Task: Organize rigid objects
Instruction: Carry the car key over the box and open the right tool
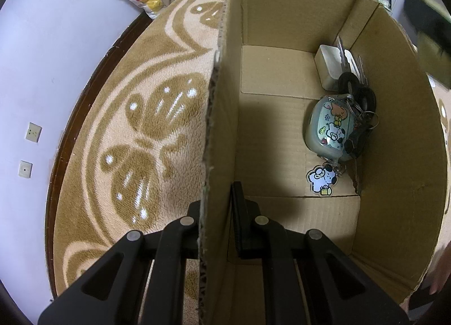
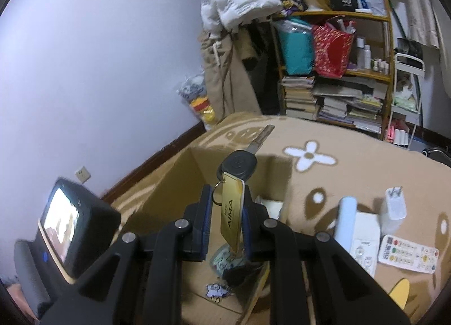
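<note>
Cardboard fills the near view of my left tongs point(image 1: 215, 220): their two fingers straddle the left wall of the open cardboard box point(image 1: 222, 116), one finger outside over the rug point(image 1: 135, 133), the other inside, both pressed close against the wall, so I am gripping the box by its edge. On the box floor, toward the right wall, lies a bunch of keys point(image 1: 356, 90) with a cartoon-printed fob case point(image 1: 329, 127) and a small dog-shaped charm point(image 1: 322, 179). A small white box point(image 1: 331, 67) sits in the far right corner, with the key blades resting on it.

My right tongs point(image 2: 225, 217) are narrowed on a gold tag point(image 2: 232, 212) printed "AIMA", held upright between the blue pads point(image 2: 207, 217). A ring links the tag to a black-headed key point(image 2: 239, 167) that points up and away, above the open box point(image 2: 174, 184).

To the right on the rug lie a white charger plug point(image 2: 394, 206), a white tube point(image 2: 345, 220), a white flat device point(image 2: 365, 243) and a sticker card point(image 2: 408, 253). At the near left I can see a camera unit with a lit screen point(image 2: 60, 223).
</note>
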Demonstrator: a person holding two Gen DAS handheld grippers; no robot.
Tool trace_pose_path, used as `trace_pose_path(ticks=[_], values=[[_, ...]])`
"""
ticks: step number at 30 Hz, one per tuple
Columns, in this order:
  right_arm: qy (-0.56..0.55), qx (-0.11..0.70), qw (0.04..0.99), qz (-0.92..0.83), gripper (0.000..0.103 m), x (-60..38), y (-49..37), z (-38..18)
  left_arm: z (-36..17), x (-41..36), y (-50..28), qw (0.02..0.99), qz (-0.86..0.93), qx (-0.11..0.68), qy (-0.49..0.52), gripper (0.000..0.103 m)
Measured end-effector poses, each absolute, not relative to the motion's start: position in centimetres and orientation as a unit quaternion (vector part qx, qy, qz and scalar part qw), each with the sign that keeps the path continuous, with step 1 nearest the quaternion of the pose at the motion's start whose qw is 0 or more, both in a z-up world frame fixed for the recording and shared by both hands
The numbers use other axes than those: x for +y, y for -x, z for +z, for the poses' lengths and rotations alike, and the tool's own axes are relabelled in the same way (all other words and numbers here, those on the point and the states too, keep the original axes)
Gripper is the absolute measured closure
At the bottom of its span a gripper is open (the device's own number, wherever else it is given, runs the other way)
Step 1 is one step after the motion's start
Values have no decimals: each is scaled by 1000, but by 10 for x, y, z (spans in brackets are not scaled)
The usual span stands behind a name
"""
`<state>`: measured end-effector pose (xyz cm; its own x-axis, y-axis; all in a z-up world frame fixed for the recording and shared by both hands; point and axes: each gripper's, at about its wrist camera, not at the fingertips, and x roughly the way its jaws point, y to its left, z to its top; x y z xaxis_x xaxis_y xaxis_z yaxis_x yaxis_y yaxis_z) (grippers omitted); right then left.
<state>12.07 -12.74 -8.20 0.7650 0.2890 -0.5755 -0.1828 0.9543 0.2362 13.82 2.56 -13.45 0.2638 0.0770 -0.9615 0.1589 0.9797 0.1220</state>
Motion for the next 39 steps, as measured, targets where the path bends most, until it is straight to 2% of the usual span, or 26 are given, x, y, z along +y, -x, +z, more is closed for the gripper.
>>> trace_pose_path(ticks=[24,25,27,28,30,32,33,39], values=[[-76,346,929,106,80,-129,-125,-99,-135,29,-139,788,-26,607,-94,92],[-74,346,930,104,79,-129,-125,-97,-135,30,-140,788,-27,607,-94,92],[-72,349,929,98,68,-129,-124,-95,-135,29,-139,788,-26,607,-94,91],[-75,348,930,95,59,-131,-123,-93,-135,29,-139,788,-26,607,-95,91],[-88,340,931,100,55,-137,-118,-90,-136,30,-140,788,-26,608,-94,91],[-94,339,932,85,37,-144,-113,-88,-136,30,-140,787,-26,610,-94,91],[-98,338,933,79,35,-147,-112,-88,-136,30,-140,787,-26,610,-93,91],[-111,354,927,55,34,-172,-97,-97,-136,31,-140,786,-26,610,-91,91]])
